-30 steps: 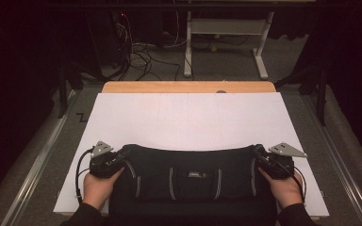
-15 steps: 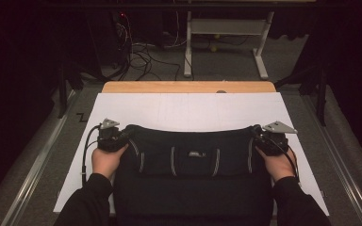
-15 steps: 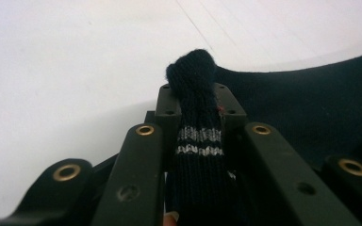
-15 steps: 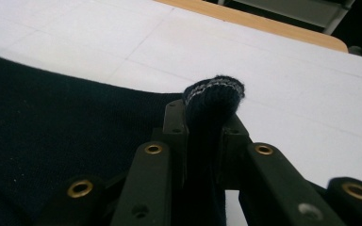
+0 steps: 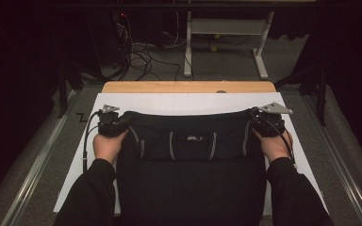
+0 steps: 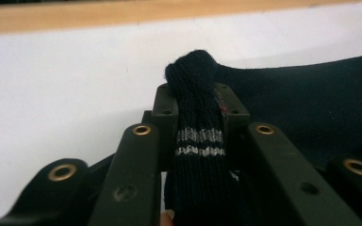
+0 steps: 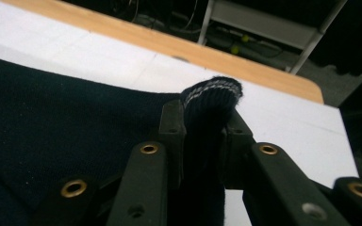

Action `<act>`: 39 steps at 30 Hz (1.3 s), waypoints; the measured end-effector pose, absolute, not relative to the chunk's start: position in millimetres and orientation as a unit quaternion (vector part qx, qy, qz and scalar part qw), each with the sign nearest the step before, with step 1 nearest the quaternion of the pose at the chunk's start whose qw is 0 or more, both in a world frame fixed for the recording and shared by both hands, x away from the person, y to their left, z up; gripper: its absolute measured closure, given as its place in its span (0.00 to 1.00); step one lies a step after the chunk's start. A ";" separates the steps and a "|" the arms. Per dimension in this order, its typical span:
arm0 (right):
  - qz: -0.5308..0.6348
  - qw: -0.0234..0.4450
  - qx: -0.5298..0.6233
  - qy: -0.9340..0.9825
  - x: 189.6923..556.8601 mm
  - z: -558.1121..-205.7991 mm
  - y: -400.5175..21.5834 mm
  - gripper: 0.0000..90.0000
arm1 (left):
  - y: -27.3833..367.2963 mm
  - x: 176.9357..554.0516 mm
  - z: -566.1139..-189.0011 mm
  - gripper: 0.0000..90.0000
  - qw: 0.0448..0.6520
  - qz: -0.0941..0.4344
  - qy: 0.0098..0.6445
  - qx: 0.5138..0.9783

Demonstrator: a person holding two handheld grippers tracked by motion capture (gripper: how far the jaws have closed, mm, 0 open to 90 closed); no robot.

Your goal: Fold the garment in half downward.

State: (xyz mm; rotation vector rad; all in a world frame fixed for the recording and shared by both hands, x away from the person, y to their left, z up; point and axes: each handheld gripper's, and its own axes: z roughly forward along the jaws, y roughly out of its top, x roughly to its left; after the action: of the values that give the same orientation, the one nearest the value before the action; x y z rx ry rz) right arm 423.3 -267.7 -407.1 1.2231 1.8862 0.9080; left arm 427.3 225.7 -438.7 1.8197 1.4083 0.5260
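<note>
Left claw (image 5: pixel 115 123) clamped on the sweater (image 5: pixel 193 141) cuff at nine o'clock, right claw (image 5: pixel 261 123) pinching the cuff at three; sweater spread flat mid-surface (image 5: pixel 179 101).

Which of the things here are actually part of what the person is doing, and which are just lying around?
In use:
dark knitted garment
left gripper, clamped on one end of it
right gripper, clamped on the other end
white tabletop

Lying about:
cables on the floor
metal stand

A dark garment (image 5: pixel 188 141) lies on the white table (image 5: pixel 184 103), each far corner pinched by a tool: left (image 5: pixel 115 123), right (image 5: pixel 259 123).
</note>
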 end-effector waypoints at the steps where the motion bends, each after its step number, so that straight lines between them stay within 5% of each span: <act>1: 0.348 0.345 0.478 0.729 425.4 -410.3 -267.7 0.84 | 224.4 428.8 -442.0 0.76 0.374 0.208 0.553 0.715; 6: 0.337 0.331 0.492 0.732 434.5 -422.3 -266.7 0.84 | 223.2 434.8 -448.4 0.76 0.374 0.201 0.560 0.712; 9: 0.339 0.327 0.496 0.729 437.7 -425.0 -267.4 0.81 | 226.0 435.1 -448.0 0.66 0.378 0.193 0.563 0.709; 14: 0.337 0.314 0.513 0.724 433.3 -426.4 -268.7 0.56 | 233.2 424.3 -443.6 0.45 0.377 0.198 0.561 0.710; 18: 0.355 0.307 0.511 0.720 419.4 -424.4 -276.5 0.47 | 237.5 406.1 -438.3 0.38 0.398 0.196 0.552 0.706; 39: 0.406 0.242 0.490 0.733 350.7 -451.3 -287.9 0.44 | 220.7 334.6 -452.5 0.32 0.447 0.138 0.473 0.746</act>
State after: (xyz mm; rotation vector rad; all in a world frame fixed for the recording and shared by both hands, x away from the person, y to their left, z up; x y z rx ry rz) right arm 350.7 -287.9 -451.3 1.3388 2.0037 1.1088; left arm 334.6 220.7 -452.5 1.8482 1.1718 0.3429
